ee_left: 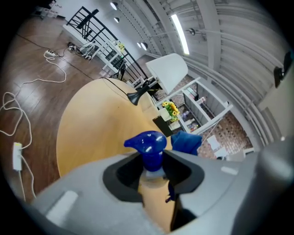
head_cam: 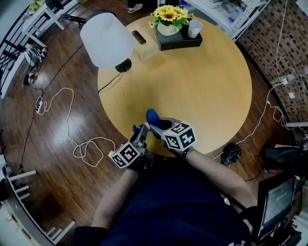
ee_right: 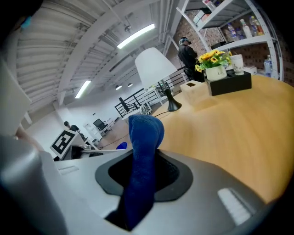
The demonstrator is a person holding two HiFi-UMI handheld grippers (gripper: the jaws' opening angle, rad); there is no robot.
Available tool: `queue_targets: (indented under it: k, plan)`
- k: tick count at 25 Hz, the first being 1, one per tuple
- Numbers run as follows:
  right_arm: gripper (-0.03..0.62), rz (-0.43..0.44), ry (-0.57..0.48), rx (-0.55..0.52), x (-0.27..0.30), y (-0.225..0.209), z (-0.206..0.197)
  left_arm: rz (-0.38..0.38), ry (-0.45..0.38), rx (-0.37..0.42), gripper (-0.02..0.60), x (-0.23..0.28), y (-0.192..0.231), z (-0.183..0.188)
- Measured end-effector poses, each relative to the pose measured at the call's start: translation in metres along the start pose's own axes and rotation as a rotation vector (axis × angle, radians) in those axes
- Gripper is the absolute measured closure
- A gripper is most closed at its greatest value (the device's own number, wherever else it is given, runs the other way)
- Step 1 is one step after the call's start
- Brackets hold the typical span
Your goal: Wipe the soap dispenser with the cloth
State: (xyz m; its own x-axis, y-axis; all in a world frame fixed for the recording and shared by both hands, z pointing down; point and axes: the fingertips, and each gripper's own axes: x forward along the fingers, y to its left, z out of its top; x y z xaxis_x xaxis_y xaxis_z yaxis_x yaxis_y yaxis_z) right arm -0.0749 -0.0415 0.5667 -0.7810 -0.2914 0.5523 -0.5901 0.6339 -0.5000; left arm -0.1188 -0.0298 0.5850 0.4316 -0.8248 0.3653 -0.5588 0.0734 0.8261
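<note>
The soap dispenser [ee_left: 150,156] has a blue pump head and a pale bottle. My left gripper [ee_left: 154,172] is shut on its neck, just under the pump. In the head view that left gripper [head_cam: 142,136] sits at the near edge of the round wooden table [head_cam: 202,86], and only a bit of the blue pump [head_cam: 135,128] shows. A blue cloth [ee_right: 142,160] stands up between the pads of my right gripper [ee_right: 144,176], which is shut on it. From above, the cloth [head_cam: 152,116] pokes out ahead of the right gripper [head_cam: 161,126], close to the right of the dispenser.
A white-shaded lamp [head_cam: 107,39] stands at the table's far left. At the back are a black tray [head_cam: 179,39] with sunflowers [head_cam: 168,14], a cup [head_cam: 194,28] and a wooden box [head_cam: 144,44]. Cables [head_cam: 67,125] lie on the floor at the left.
</note>
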Motion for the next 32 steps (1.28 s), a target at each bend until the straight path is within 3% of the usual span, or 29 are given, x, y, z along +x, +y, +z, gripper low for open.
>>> queue_targets:
  k: [4, 10, 12, 15, 18, 20, 27, 32]
  plan:
    - [0.494, -0.112, 0.047, 0.058, -0.015, -0.045, -0.026, 0.000, -0.010, -0.006, 0.448, -0.002, 0.002, 0.001]
    - [0.494, -0.181, 0.079, 0.165, -0.035, -0.083, -0.047, -0.003, -0.002, 0.100, 0.449, -0.001, -0.004, 0.004]
    - [0.493, -0.155, 0.085, 0.196, -0.037, -0.080, -0.043, -0.014, 0.016, 0.140, 0.449, 0.000, -0.008, 0.002]
    - [0.493, -0.024, 0.036, 0.229, -0.031, -0.048, -0.010, -0.030, 0.036, 0.183, 0.449, -0.002, -0.013, -0.001]
    - [0.493, 0.106, 0.014, 0.198, -0.019, -0.008, 0.022, -0.039, 0.050, 0.209, 0.449, -0.003, -0.017, -0.005]
    - [0.493, 0.130, 0.050, 0.168, -0.009, 0.002, 0.022, -0.046, 0.064, 0.230, 0.449, -0.002, -0.020, -0.007]
    - [0.494, 0.004, 0.128, 0.258, -0.018, -0.052, -0.030, -0.044, 0.068, 0.232, 0.449, -0.005, -0.019, -0.008]
    - [0.494, -0.060, 0.140, 0.338, -0.031, -0.089, -0.061, -0.056, 0.082, 0.274, 0.449, -0.003, -0.025, -0.010]
